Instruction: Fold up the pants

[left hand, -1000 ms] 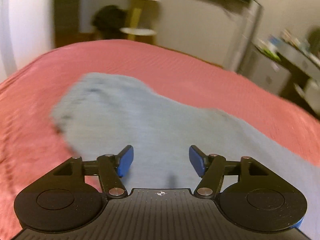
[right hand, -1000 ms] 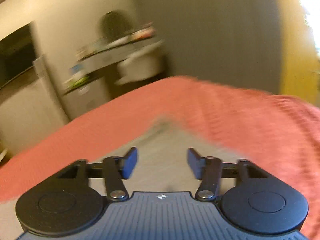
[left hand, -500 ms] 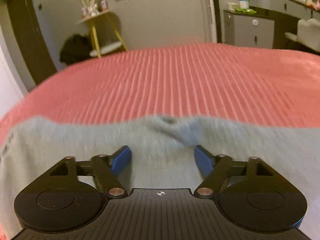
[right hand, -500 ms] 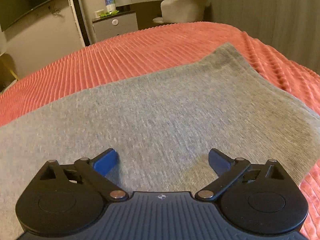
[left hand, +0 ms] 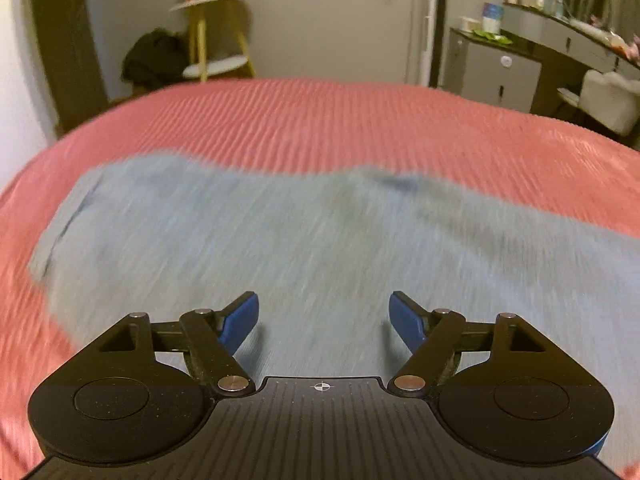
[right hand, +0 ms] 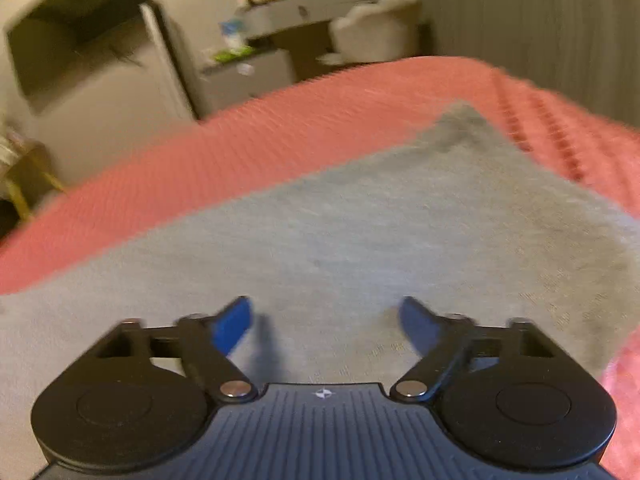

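Note:
Grey pants [left hand: 280,240] lie flat on a red ribbed bedspread [left hand: 360,120]. In the left wrist view their left end shows a dark seam near the bed's left side. My left gripper [left hand: 324,316] hovers open and empty over the near part of the cloth. In the right wrist view the pants [right hand: 400,220] end in a corner at the far right. My right gripper [right hand: 326,322] is open and empty just above the cloth. Both views are motion-blurred.
The red bedspread [right hand: 280,128] surrounds the pants. Beyond the bed stand a yellow-legged side table [left hand: 216,40] with dark clothing [left hand: 152,60] beside it, a grey dresser [left hand: 496,68] and a white chair [left hand: 608,100].
Both grippers have drawn back and risen, so more of the pants shows in the left wrist view. The right gripper's fingers have closed in somewhat but stay open.

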`<state>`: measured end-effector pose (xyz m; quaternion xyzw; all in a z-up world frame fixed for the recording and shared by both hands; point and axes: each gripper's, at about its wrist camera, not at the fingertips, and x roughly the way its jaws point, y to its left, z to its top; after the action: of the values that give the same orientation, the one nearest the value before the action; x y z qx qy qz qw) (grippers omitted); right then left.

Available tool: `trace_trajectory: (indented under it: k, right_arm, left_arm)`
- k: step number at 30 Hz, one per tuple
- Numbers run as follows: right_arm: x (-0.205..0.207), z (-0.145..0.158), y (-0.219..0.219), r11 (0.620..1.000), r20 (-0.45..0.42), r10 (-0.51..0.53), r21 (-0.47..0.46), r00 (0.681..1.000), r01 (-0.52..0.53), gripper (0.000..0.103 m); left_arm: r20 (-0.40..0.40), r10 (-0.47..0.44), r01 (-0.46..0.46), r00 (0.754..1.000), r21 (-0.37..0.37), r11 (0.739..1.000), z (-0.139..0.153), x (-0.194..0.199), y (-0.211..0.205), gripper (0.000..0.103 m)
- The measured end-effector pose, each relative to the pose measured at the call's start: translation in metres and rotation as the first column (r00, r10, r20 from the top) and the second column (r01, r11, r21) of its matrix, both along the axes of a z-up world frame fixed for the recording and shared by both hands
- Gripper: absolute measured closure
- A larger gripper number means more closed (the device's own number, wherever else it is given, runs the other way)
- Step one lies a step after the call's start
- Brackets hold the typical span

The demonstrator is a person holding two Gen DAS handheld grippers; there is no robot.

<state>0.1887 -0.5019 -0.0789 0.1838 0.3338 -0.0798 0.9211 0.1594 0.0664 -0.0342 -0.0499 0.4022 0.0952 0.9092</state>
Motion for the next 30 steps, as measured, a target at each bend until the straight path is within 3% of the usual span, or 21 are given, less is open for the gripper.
trace_trajectory:
  k: [2,4,5,6,10,12,14,17,18,20,22,26,30]
  right_arm:
    - [-0.005,0.000,-0.011,0.972,0.045,0.067,0.220,0.997,-0.075,0.052]
    - [-0.005,-0.017,-0.029,0.864,0.041,0.076,0.496,0.996,-0.086,0.054]
    - [-0.006,-0.030,-0.037,0.804,0.012,0.062,0.591,0.998,-0.057,0.069]
    - [-0.009,-0.036,-0.044,0.792,-0.004,0.038,0.610,0.999,-0.028,0.083]
    - [-0.042,-0.022,-0.082,0.837,-0.017,-0.165,0.526,0.986,0.149,0.080]
    - [-0.069,-0.009,-0.105,0.831,-0.017,-0.315,0.478,0.949,0.285,0.052]
    - [-0.097,-0.003,-0.126,0.789,-0.017,-0.428,0.481,0.904,0.382,0.047]
    - [-0.125,-0.010,-0.150,0.689,-0.052,-0.493,0.585,0.868,0.427,0.046]
    - [-0.130,-0.012,-0.155,0.658,-0.077,-0.518,0.600,0.852,0.454,0.041]
    - [-0.139,-0.016,-0.161,0.606,-0.120,-0.587,0.591,0.800,0.533,0.040]
    - [-0.138,-0.026,-0.164,0.577,-0.118,-0.585,0.634,0.802,0.515,0.040]
    - [-0.126,-0.035,-0.178,0.548,-0.110,-0.586,0.677,0.803,0.492,0.046]
    - [-0.115,-0.035,-0.197,0.561,-0.104,-0.562,0.681,0.821,0.471,0.071]
  left_arm:
    - [-0.021,0.051,-0.053,0.998,-0.126,0.991,-0.006,-0.019,0.012,0.024]
    - [-0.047,0.122,-0.130,0.991,-0.275,0.953,-0.016,-0.037,0.025,0.023]
    - [-0.038,0.145,-0.150,0.989,-0.307,0.940,-0.021,-0.044,0.027,0.024]
    - [-0.023,0.162,-0.161,0.987,-0.302,0.940,-0.021,-0.047,0.027,0.024]
    - [-0.011,0.187,-0.184,0.982,-0.249,0.951,-0.018,-0.043,0.026,0.022]
    - [-0.040,0.181,-0.186,0.983,-0.258,0.948,-0.021,-0.042,0.026,0.022]
    - [-0.049,0.155,-0.162,0.987,-0.231,0.959,-0.021,-0.045,0.023,0.021]
    - [-0.063,0.139,-0.149,0.988,-0.201,0.968,-0.024,-0.043,0.019,0.020]
    - [-0.071,0.137,-0.148,0.988,-0.194,0.970,-0.024,-0.042,0.018,0.020]
    - [-0.087,0.130,-0.144,0.988,-0.174,0.974,-0.026,-0.042,0.015,0.020]
    - [-0.097,0.119,-0.132,0.988,-0.146,0.980,-0.027,-0.040,0.011,0.019]
    - [-0.105,0.109,-0.121,0.988,-0.113,0.986,-0.027,-0.039,0.006,0.017]
    - [-0.106,0.125,-0.138,0.987,-0.131,0.982,-0.027,-0.040,0.009,0.017]
